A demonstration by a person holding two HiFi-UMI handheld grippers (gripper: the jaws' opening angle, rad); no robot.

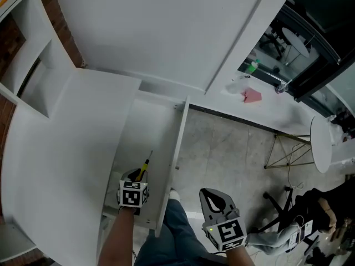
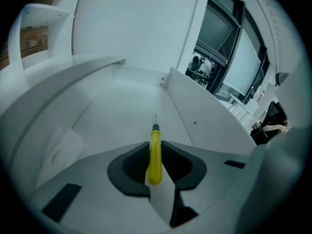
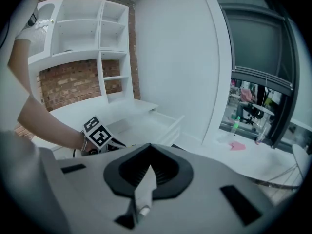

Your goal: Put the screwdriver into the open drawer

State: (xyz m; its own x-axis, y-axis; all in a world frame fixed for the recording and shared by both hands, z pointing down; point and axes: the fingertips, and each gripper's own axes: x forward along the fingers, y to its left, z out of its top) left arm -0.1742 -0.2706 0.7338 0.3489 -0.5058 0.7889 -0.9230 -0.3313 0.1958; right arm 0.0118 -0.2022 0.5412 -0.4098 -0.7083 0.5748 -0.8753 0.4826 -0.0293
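Under a tall white wall panel (image 1: pixel 166 26), a curved white desk (image 1: pixel 61 137) fills the left side, smooth and matt. To its right lies a speckled grey floor (image 1: pixel 222 154). Beyond that, a pale ledge carries a pink scrap (image 1: pixel 252 95) and a green-capped bottle (image 1: pixel 252 66). A round white table (image 1: pixel 320 143) on thin wire legs stands at the far right. The right gripper view shows white shelves (image 3: pixel 83 28) over red brick (image 3: pixel 68 82).

The drawer (image 1: pixel 147 132) is pulled out from the desk, a long, shallow white box with flat sides. The left gripper (image 1: pixel 138 175) hangs over its near end, jaws clamped on the screwdriver (image 1: pixel 145 168). The slim yellow handle (image 2: pixel 154 155) sits between the pads and the thin metal tip points toward the drawer's back. Whether the tip touches the bottom cannot be told.

The right gripper (image 1: pixel 213 201) is outside the drawer, above the floor, its jaws together with nothing between them.
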